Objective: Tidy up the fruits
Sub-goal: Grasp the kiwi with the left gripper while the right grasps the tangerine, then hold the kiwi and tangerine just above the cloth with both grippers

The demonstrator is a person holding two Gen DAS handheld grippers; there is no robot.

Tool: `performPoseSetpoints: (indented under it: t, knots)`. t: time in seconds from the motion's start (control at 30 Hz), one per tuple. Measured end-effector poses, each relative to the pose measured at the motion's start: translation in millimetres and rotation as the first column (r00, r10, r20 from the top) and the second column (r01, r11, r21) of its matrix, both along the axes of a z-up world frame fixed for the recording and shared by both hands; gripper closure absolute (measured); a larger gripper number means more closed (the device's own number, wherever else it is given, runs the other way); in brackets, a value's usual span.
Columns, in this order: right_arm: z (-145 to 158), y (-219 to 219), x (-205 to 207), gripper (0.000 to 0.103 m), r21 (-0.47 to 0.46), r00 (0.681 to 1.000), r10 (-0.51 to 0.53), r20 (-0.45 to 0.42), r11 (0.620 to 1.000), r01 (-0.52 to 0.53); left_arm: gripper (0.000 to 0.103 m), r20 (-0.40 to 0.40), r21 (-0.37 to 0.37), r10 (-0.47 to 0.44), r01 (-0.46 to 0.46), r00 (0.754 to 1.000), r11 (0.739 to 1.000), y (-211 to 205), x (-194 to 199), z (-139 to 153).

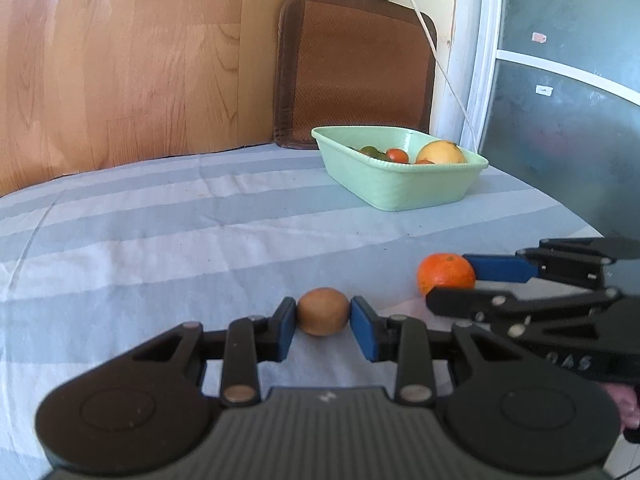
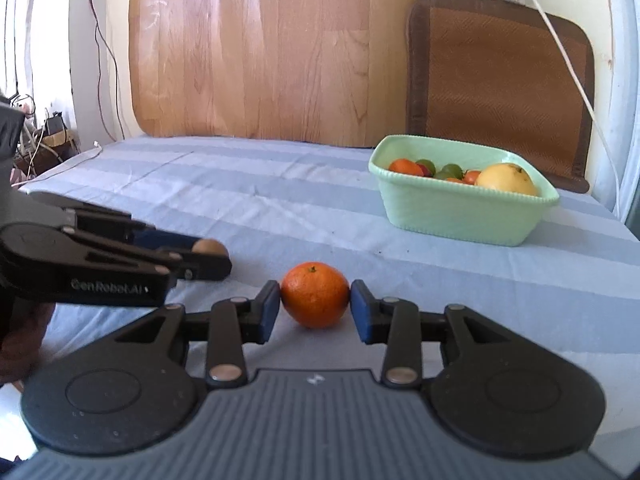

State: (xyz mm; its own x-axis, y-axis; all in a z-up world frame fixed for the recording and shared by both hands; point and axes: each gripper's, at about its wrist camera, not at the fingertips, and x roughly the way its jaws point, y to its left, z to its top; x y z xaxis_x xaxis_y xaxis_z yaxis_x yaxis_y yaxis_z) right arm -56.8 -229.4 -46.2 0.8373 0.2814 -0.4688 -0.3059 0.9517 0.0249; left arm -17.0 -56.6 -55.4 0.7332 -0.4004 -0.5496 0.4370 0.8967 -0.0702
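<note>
Left gripper (image 1: pixel 323 312): blue pads pressed against both sides of a brown kiwi (image 1: pixel 323 311), which sat on the striped cloth (image 1: pixel 160 240). Right gripper (image 2: pixel 315 295): pads closed against an orange (image 2: pixel 315 294), also resting on the cloth, just right of the kiwi. Green basin (image 2: pixel 460 216): stood well beyond both, near the far right edge, holding a large yellow fruit (image 2: pixel 506 179) and several small orange and green ones.

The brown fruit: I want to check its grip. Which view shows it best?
The left wrist view: the brown fruit sits centered, touched on both sides by the left gripper's jaws. The right wrist view shows only a sliver of it, mostly hidden behind that gripper.
</note>
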Motion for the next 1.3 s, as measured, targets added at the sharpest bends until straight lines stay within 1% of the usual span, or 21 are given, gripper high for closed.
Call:
performPoseSetpoints:
  t: [0.03,0.1,0.3,0.5,0.6,0.87,1.3]
  knots:
    - [-2.4,2.2,0.8,0.059,-0.013,1.000,-0.003,-0.003,1.000,0.003,0.071,0.002,0.001,0.002,-0.002,1.000,1.000,0.0,-0.4,-0.4]
    - [-8.1,3.8,0.5,0.059,-0.025,1.000,-0.006,-0.018,1.000,0.005,0.070,0.002,0.000,0.003,-0.003,1.000,1.000,0.1,-0.5,-1.2]
    - [-10.9,1.5,-1.4,0.058,-0.009,1.000,-0.010,0.000,1.000,0.010,0.070,-0.004,-0.032,0.004,-0.005,1.000,0.999,3.2,0.1,-1.8]
    - [-12.0,3.7,-2.7,0.057,-0.021,1.000,-0.018,0.008,1.000,0.018,0.070,-0.007,-0.048,-0.001,0.000,1.000,0.999,6.9,0.3,-2.0]
    - [-11.8,5.6,-3.8,0.051,-0.035,0.999,-0.041,0.015,0.999,0.042,0.070,-0.005,-0.044,-0.003,0.003,1.000,0.999,7.1,0.5,-2.0]
    - [-9.9,13.5,-0.1,0.051,-0.054,0.998,-0.063,0.006,0.997,0.063,0.070,-0.015,-0.068,-0.006,0.005,1.000,0.998,10.4,2.1,-1.8]
    - [-8.8,19.1,1.0,0.049,-0.065,0.997,-0.082,0.011,0.994,0.082,0.069,-0.017,-0.076,-0.018,0.017,1.000,0.997,12.0,3.1,-2.3]
